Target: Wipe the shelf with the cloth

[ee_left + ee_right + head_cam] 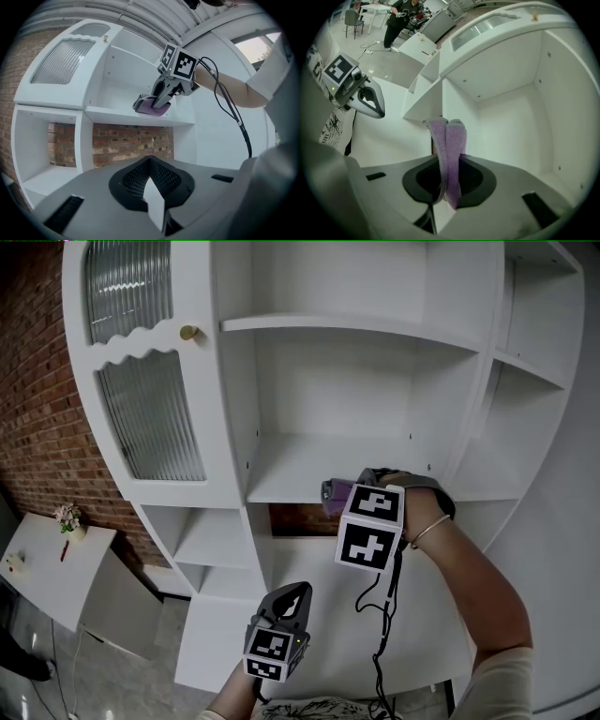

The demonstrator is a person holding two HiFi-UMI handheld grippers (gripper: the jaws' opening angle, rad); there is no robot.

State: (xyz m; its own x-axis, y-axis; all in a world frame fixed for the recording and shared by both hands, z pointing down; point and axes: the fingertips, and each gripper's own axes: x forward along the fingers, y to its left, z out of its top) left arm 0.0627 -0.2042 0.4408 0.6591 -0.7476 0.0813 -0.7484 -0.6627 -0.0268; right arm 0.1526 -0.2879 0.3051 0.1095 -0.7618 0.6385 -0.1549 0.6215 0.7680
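A purple cloth (343, 489) hangs folded from my right gripper (339, 501), which is shut on it at the front edge of the middle shelf (291, 470) of a white shelf unit. In the right gripper view the cloth (449, 154) runs up between the jaws, with the shelf's inner corner behind it. The left gripper view shows the cloth (157, 108) resting on the shelf board (112, 115). My left gripper (292, 594) hangs lower down in front of the unit, away from the shelf. Its jaws look shut, with nothing held.
A cabinet door with ribbed glass (150, 418) and a brass knob (189, 333) stands left of the open shelves. Beyond it is a brick wall (37, 427). A white table (47, 568) is at lower left. A black cable (384, 615) dangles from the right gripper.
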